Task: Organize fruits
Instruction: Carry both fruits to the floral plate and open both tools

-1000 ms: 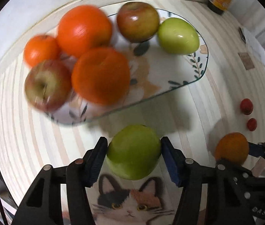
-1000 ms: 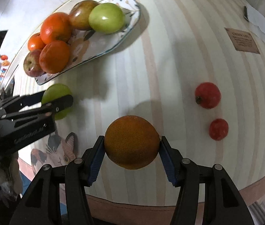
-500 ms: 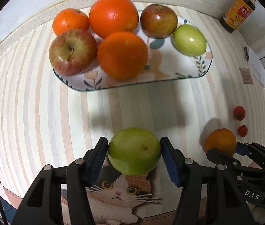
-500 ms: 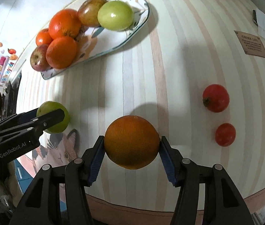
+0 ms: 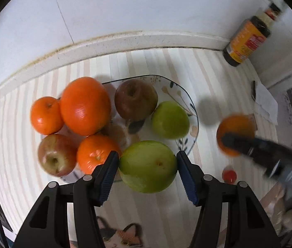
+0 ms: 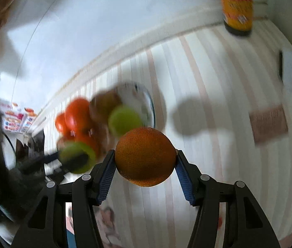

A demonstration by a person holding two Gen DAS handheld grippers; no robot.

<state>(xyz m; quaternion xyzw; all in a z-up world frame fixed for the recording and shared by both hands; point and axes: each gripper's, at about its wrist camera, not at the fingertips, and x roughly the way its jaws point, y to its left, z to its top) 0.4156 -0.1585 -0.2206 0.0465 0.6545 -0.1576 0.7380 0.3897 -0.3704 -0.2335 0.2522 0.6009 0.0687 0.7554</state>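
Note:
My left gripper [image 5: 147, 166] is shut on a green apple [image 5: 148, 166] and holds it over the near right rim of the patterned plate [image 5: 179, 95]. The plate holds three oranges [image 5: 85, 105], two red apples [image 5: 135, 101] and another green apple [image 5: 169, 119]. My right gripper [image 6: 145, 156] is shut on an orange [image 6: 145, 156], held above the striped table right of the plate [image 6: 146, 101]. That orange also shows in the left wrist view [image 5: 235, 128], with the right gripper's finger across it.
A dark sauce bottle [image 5: 247, 41] with a yellow label stands at the back right corner by the wall. A small red fruit [image 5: 229, 173] lies on the table right of the plate. A white paper [image 5: 264, 101] and a brown card [image 6: 268, 122] lie further right.
Both grippers have moved forward toward the plate and wall with their fruits. The green apple now hangs over the plate's rim; the orange is raised to the plate's right.

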